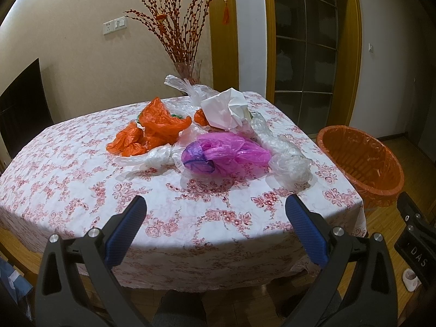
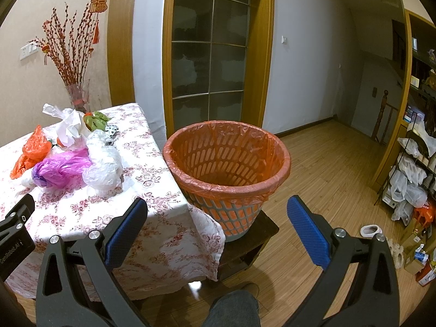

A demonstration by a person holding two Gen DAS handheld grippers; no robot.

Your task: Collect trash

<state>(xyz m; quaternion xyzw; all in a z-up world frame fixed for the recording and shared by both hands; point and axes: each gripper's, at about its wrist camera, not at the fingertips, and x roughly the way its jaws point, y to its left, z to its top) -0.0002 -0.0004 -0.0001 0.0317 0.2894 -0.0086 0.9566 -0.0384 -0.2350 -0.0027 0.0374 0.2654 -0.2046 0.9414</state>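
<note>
Left gripper [image 1: 215,204] agape over table [image 1: 68,169]; right gripper [image 2: 218,207] agape facing bin [image 2: 226,182], seemingly empty.

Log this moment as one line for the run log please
phase: start | left gripper: open, empty | right gripper: open, empty | bags: piled on table | bin: lined, beside table

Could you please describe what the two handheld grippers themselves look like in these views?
Both match: the left gripper and the right gripper have black plastic clamp-like arms with silver round bolts, and each finger carries a blue textured pad. The left body, seen from the right wrist, bears white "GenRobot.AI" lettering.
</note>
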